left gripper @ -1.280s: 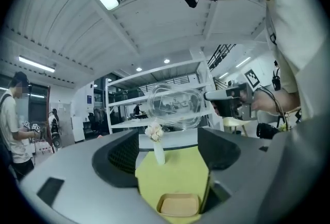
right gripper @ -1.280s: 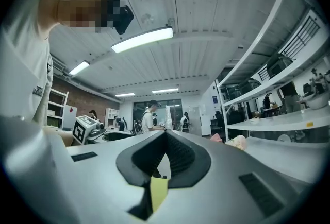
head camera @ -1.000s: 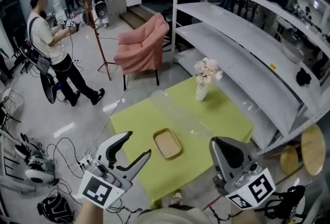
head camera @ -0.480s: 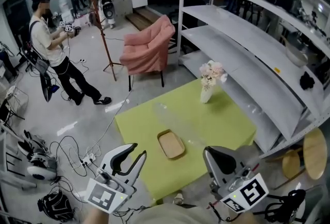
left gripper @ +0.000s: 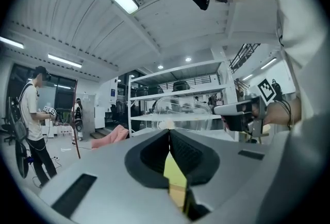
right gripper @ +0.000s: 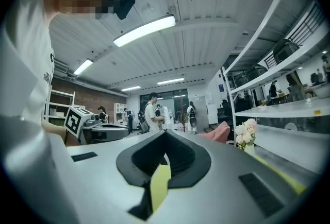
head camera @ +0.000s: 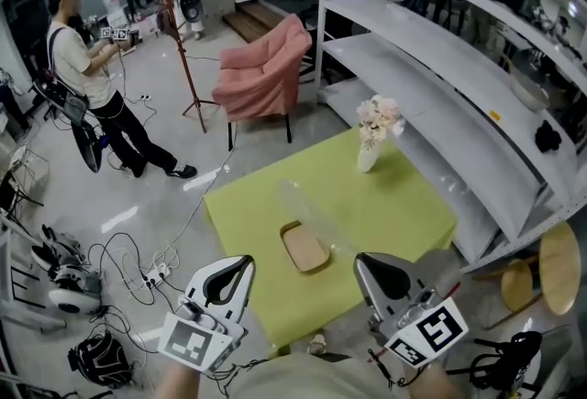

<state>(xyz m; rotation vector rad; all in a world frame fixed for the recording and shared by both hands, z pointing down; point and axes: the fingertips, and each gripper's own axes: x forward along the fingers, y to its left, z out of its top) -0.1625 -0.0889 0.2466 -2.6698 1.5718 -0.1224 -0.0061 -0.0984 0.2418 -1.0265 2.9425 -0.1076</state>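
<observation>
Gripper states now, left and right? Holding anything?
Left gripper: shut, jaws together, nothing between them.
Right gripper: shut, jaws together, nothing between them.

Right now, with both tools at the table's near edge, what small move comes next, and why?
Probably open the left tool and ease it forward toward the wooden tray. Its jaws and the right tool's are together, empty, at the table's near edge; the tray lies nearest.

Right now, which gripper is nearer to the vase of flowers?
Right. The right gripper sits directly below the vase in the head view; the left gripper is farther leftward.
</observation>
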